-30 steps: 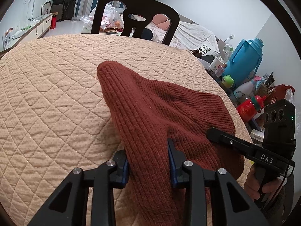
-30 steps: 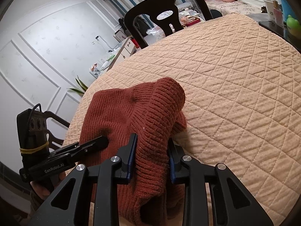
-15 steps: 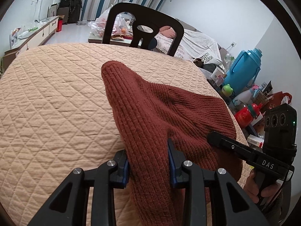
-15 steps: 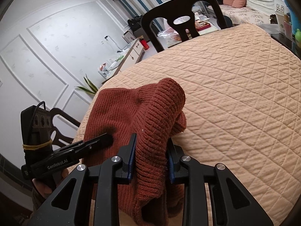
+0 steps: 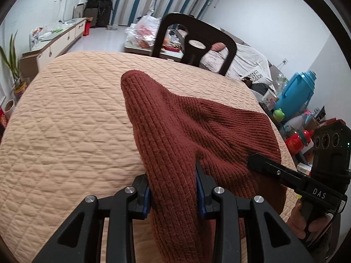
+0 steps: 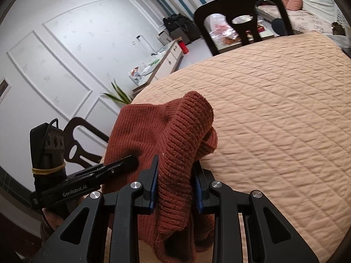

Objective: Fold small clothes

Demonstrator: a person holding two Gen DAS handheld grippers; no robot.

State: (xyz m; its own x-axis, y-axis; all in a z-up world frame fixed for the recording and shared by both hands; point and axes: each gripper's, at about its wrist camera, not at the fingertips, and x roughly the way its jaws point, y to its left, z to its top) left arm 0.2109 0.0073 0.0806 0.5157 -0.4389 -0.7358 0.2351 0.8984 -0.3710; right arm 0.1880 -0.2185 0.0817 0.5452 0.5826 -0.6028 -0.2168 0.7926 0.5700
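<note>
A rust-red ribbed knit garment [image 5: 186,127] is lifted at its near side over the quilted tan tabletop [image 5: 65,120], its far end drooping toward the table. My left gripper [image 5: 173,188] is shut on one bunched edge of it, blue pads pressing the knit. My right gripper [image 6: 175,182] is shut on another bunched edge with a ribbed band [image 6: 186,131]. Each view shows the other gripper beside the cloth: the right one [image 5: 285,173] at the lower right, the left one [image 6: 109,168] at the lower left, each in a hand.
A black chair [image 5: 197,41] stands at the table's far side, another [image 6: 81,140] at its left. Bottles, a blue jug [image 5: 294,92] and clutter crowd the floor on the right. A low cabinet [image 5: 54,41], plant [image 6: 118,94] and bed [image 5: 248,61] lie beyond.
Both grippers have carried the garment together across the table and slightly up; more of the room beyond the far edge shows. The grips on the cloth are unchanged.
</note>
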